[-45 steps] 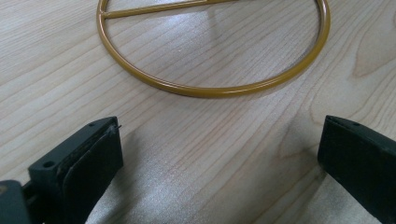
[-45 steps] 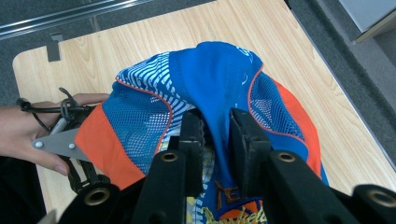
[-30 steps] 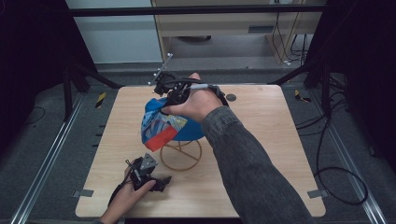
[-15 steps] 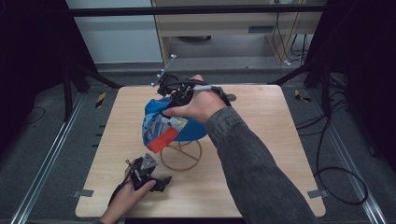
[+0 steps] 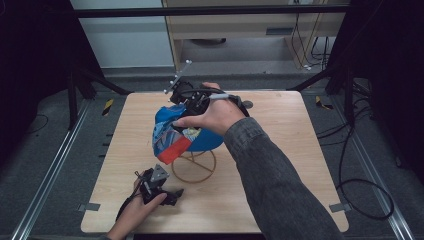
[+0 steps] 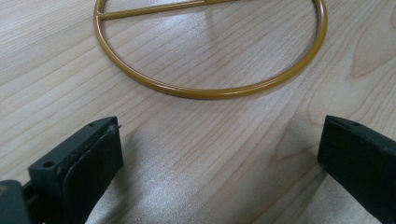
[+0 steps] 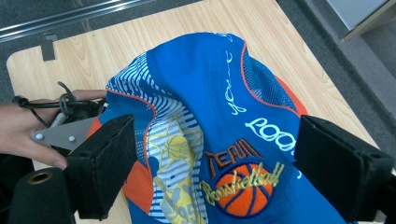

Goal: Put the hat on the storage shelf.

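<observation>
Left hand-held gripper (image 5: 172, 192) is rested on the bench (image 5: 280, 190) near the front edge, jaws wide apart and empty. Just beyond, a blue cap (image 5: 192, 132) is perched on a gold wire stand (image 5: 194, 167). Right hand-held gripper (image 5: 187, 100) is held over the cap, its jaws just opened wide, gripping nothing.

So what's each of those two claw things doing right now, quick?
Left gripper: open, holding nothing, resting on the table near the gold ring stand.
Right gripper: open, jaws just spread apart, above the blue cap, not gripping it.
</observation>
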`<state>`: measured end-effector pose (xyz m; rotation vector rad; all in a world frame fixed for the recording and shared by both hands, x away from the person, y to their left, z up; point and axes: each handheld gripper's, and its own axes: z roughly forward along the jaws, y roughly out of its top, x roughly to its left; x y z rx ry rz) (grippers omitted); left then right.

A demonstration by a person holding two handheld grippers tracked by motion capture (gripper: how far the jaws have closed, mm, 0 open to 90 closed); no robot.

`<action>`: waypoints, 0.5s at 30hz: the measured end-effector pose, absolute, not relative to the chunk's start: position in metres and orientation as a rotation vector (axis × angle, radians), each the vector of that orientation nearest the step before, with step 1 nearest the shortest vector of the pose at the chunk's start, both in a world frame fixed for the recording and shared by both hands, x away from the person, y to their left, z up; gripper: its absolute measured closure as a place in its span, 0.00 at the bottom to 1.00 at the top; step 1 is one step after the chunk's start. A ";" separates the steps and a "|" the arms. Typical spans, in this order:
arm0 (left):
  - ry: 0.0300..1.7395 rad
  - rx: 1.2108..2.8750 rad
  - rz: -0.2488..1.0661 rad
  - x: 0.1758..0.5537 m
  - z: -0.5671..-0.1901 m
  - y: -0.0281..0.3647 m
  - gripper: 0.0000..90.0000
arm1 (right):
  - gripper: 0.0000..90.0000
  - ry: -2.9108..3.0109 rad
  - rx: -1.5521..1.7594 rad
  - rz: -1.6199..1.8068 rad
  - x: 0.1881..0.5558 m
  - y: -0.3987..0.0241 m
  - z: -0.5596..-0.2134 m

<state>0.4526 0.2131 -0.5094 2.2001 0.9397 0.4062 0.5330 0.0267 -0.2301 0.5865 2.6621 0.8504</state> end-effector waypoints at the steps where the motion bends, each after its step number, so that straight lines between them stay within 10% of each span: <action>1: 0.940 2.200 0.406 0.453 -0.509 0.213 0.00 | 0.13 2.658 0.584 0.852 0.533 0.026 -0.230; 15: 0.939 2.200 0.412 0.453 -0.509 0.213 0.00 | 0.08 2.639 0.569 0.879 0.526 0.014 -0.230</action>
